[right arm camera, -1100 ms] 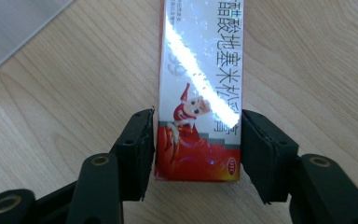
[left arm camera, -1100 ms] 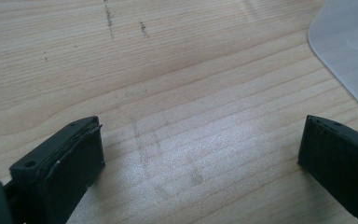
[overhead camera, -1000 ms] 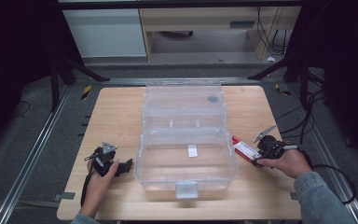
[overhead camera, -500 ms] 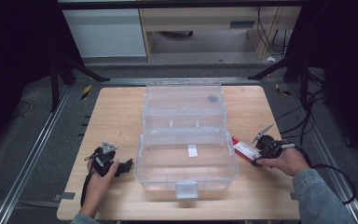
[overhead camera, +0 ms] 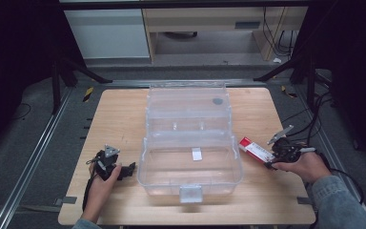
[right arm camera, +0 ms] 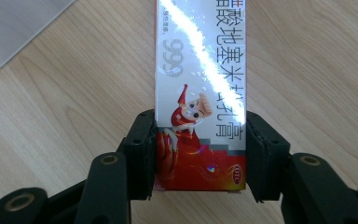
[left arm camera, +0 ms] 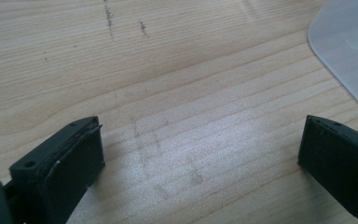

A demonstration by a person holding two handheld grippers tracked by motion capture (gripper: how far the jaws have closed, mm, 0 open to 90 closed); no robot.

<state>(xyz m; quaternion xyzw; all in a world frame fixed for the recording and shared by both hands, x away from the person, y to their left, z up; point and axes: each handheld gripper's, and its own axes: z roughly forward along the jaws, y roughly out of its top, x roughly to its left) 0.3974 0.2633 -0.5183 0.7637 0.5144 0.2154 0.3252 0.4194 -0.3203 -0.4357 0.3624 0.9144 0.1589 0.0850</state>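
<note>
Two black jaws of the right tool [right arm camera: 199,154] have just been closing, and now they pinch the near end of the small red and white cardboard box [right arm camera: 200,93] with a cartoon figure printed on it. In the right gripper view the jaws press flat on both long sides of the little box, so I think the grab is done. That means the next job is likely to lift the little box and put it in the big clear plastic box [overhead camera: 190,143] that stands open in the middle of the light wooden bench [overhead camera: 119,109]. In the high view the little box [overhead camera: 256,149] is just to the right of the clear box, close to its side wall but not inside it, and I cannot tell if it touches the bench there. Held against the picture from a second ago, the right hand [overhead camera: 301,164] and its tool [overhead camera: 277,153] sit a tiny bit higher, and the little box looks about where it was. The left tool [overhead camera: 109,164] rests on the bench to the left of the clear box and has not moved. In the left gripper view its jaws are spread wide with nothing between them, just bare wood and one corner of the clear box [left arm camera: 349,42].
</note>
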